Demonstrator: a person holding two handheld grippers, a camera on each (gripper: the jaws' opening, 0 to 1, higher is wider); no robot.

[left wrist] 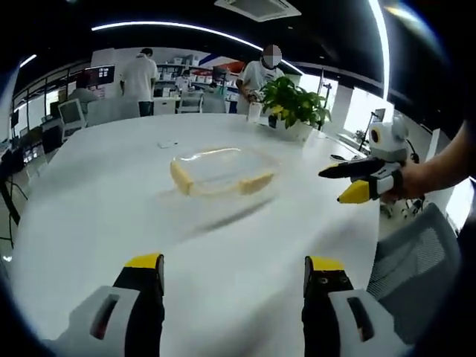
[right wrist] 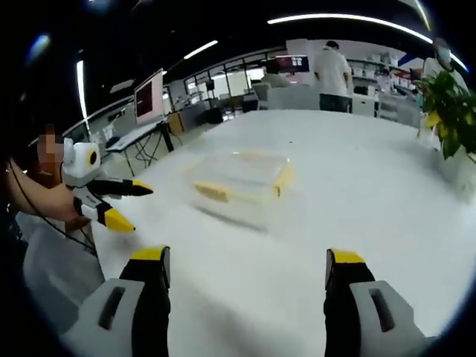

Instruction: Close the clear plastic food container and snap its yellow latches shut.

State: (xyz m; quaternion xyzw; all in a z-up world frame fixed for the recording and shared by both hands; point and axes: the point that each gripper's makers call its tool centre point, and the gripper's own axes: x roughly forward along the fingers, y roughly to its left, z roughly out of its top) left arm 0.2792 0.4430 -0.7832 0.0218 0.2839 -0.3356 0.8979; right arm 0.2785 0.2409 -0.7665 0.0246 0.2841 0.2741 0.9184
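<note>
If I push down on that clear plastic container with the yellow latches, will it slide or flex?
The container looks empty and thin-walled, so probably light and somewhat flexible. It sits on a smooth white table, so it may well slide. Both grippers, left and right, are open and clear of it.

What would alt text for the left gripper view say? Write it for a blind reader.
A clear plastic food container with yellow latches sits on a white table. The left claw is open and empty in the foreground; the right claw, also open, enters from the right.

The left gripper [left wrist: 234, 279] has its jaws wide apart. The right gripper [right wrist: 248, 274] is also spread wide, holding nothing.
</note>
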